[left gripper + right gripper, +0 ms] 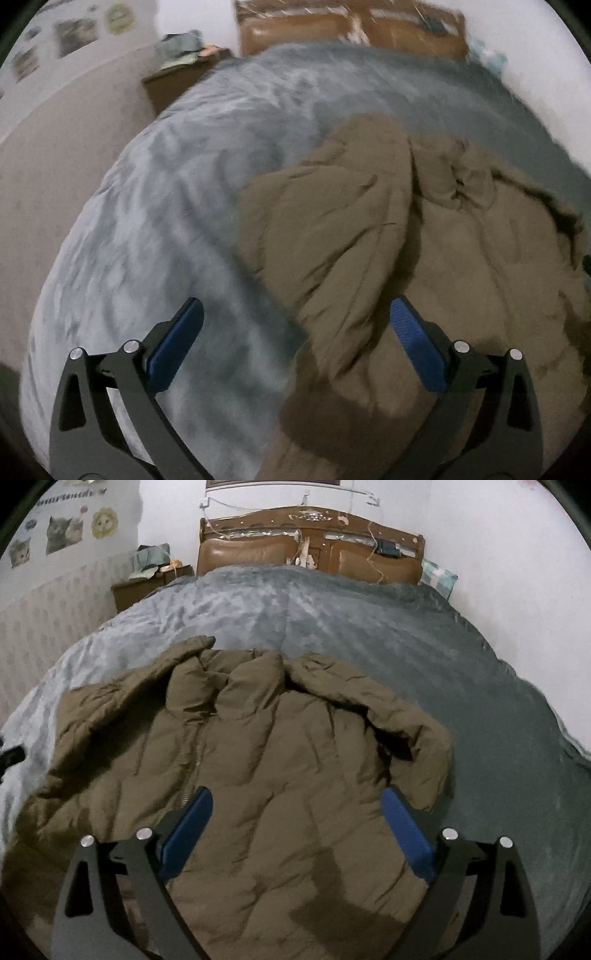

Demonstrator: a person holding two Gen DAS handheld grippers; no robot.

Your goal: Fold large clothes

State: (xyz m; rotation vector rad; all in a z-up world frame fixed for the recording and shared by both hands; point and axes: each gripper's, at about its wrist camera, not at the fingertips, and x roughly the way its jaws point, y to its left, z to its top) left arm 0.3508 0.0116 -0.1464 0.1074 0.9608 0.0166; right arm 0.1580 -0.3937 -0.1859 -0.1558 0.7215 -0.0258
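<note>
An olive-brown padded jacket (266, 760) lies front-up on a grey-blue bedspread (369, 627), zip running down its left half, collar toward the headboard, both sleeves folded in over the body. In the left wrist view the jacket (388, 240) fills the right half, blurred. My left gripper (295, 314) is open and empty, held above the jacket's left edge. My right gripper (297, 805) is open and empty, held above the jacket's lower front.
A brown wooden headboard (310, 542) stands at the far end of the bed. A low nightstand (147, 583) with folded cloth on top stands at the bed's far left. A checked pillow (437, 578) lies at the far right. White walls surround the bed.
</note>
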